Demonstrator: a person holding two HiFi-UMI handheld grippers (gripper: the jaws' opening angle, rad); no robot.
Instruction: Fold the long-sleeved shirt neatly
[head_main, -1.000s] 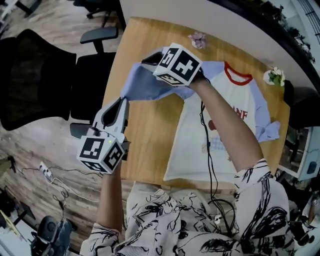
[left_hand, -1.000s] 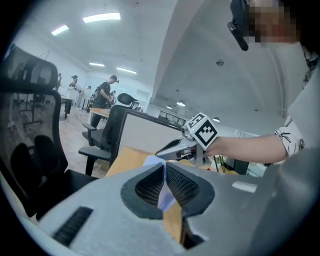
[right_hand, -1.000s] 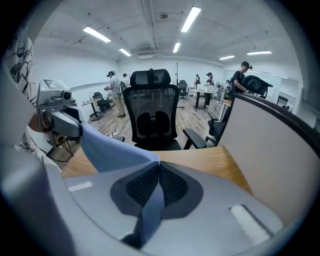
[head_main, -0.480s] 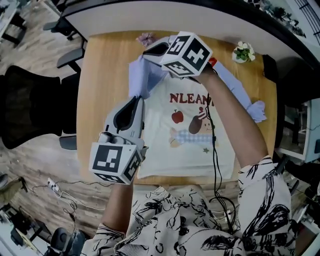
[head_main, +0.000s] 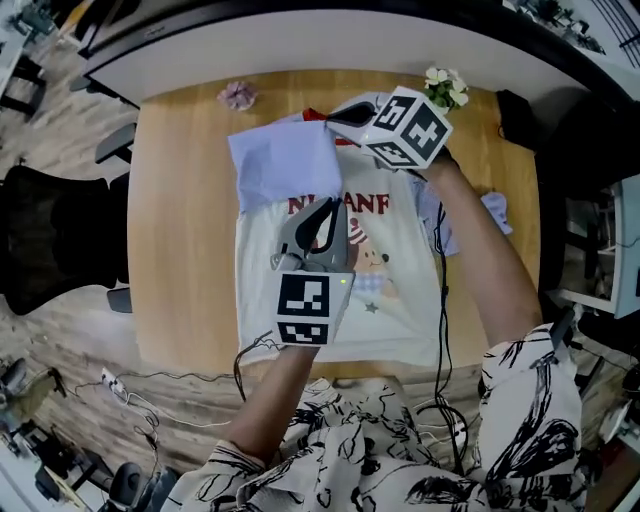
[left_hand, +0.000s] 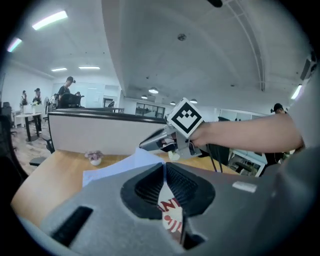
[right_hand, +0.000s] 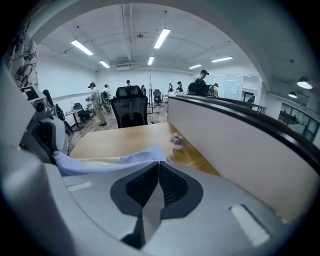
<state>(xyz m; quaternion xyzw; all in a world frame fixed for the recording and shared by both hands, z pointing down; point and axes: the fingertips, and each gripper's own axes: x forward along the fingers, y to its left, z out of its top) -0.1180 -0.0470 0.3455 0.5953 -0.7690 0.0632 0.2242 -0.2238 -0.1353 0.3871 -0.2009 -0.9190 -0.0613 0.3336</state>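
Cream long-sleeved shirt (head_main: 400, 270) lies face up on the wooden table (head_main: 180, 250), collar at the far side. Step in hand looks like the sleeve fold: the left blue sleeve (head_main: 280, 165) is lifted and drawn across the chest print. Left gripper (head_main: 326, 208) has its jaws closed, pinching the sleeve's near edge over the print. Right gripper (head_main: 338, 114) has its jaws closed on the sleeve's far edge by the collar. Right sleeve (head_main: 495, 212) lies unfolded at the right. Next move probably: lay the sleeve flat and straight on the chest, let go both ends, then go for the right sleeve.
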